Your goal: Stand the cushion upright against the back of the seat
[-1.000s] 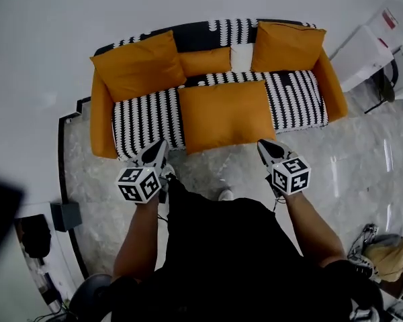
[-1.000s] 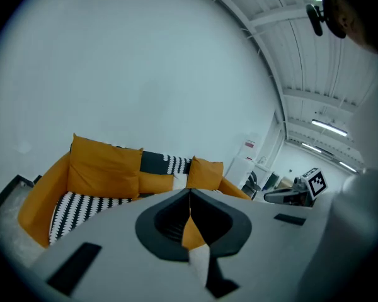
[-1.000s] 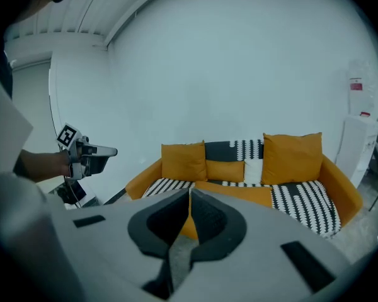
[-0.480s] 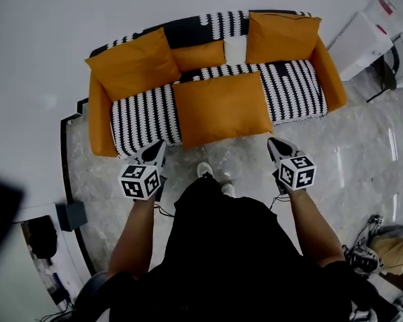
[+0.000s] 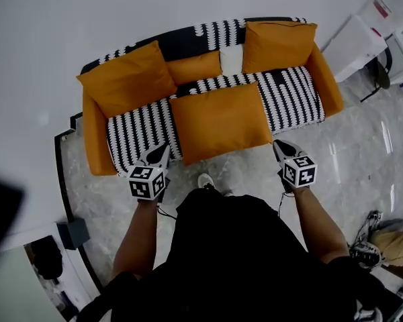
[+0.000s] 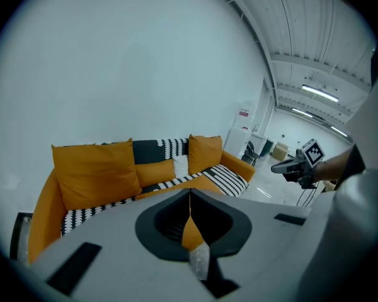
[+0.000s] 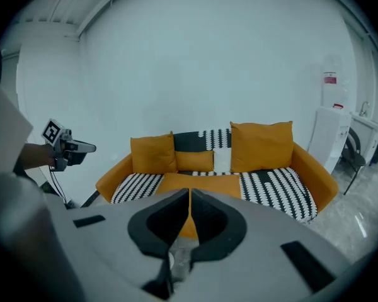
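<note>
cushion: large orange square fabric cushion, flat on the middle of the seat, clear of the backrest.
seat: orange sofa with black-and-white patterned cover, facing the person.
left gripper: jaws pressed together, nothing between; in front of the sofa, near the cushion's front left corner, not touching.
right gripper: jaws pressed together, empty; near the front right corner, not touching.
backrest: left orange back cushion, right orange back cushion, both upright; small orange cushion between.
</note>
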